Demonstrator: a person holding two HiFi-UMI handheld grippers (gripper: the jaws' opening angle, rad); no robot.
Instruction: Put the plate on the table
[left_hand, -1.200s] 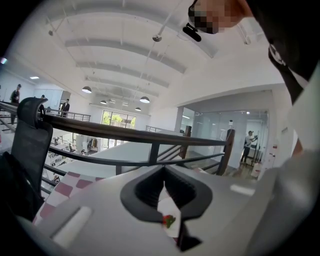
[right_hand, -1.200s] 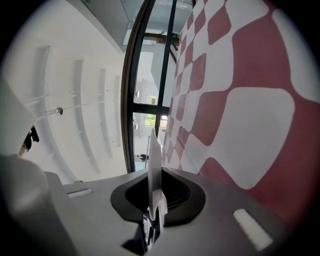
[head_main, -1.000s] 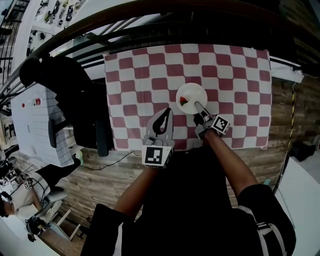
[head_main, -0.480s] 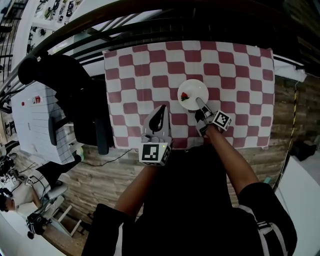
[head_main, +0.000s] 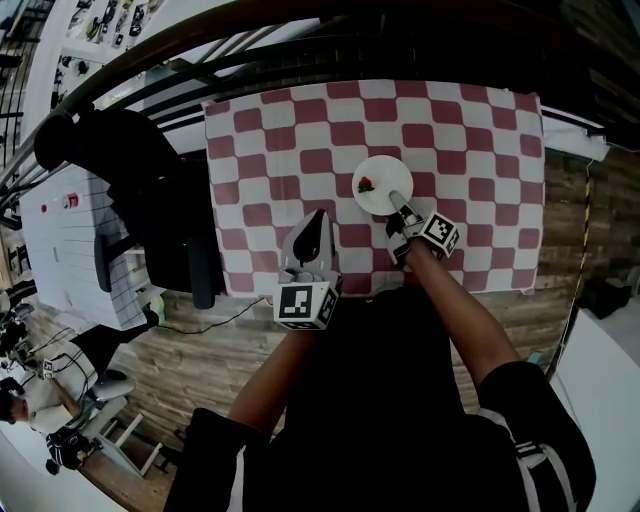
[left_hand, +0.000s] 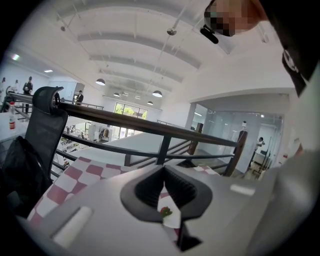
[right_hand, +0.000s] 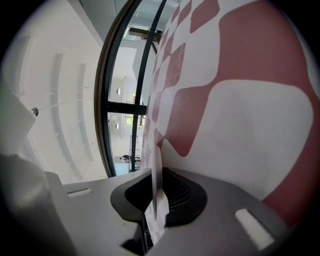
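Item one: white round plate (head_main: 386, 172), over the right-centre of the red-and-white checked tablecloth (head_main: 270, 130), with a small red piece of food (head_main: 366, 185) on its left part. I cannot tell whether its underside lies flat on the cloth.

Item two: right gripper (head_main: 398, 200), jaws clamped on the plate's near rim. In the right gripper view the plate (right_hand: 155, 187) runs edge-on between the pads.

Item three: left gripper (head_main: 318, 215), jaws together with nothing in them, apart from the plate at its near left, above the near part of the cloth.

Open room: I see bare cloth on every side of the plate, widest to the left and far side.

Edges: dark metal railing (head_main: 300, 50) along the far edge, black office chair (head_main: 130, 170) beside the left edge, wooden plank floor (head_main: 200, 360) below the near edge.
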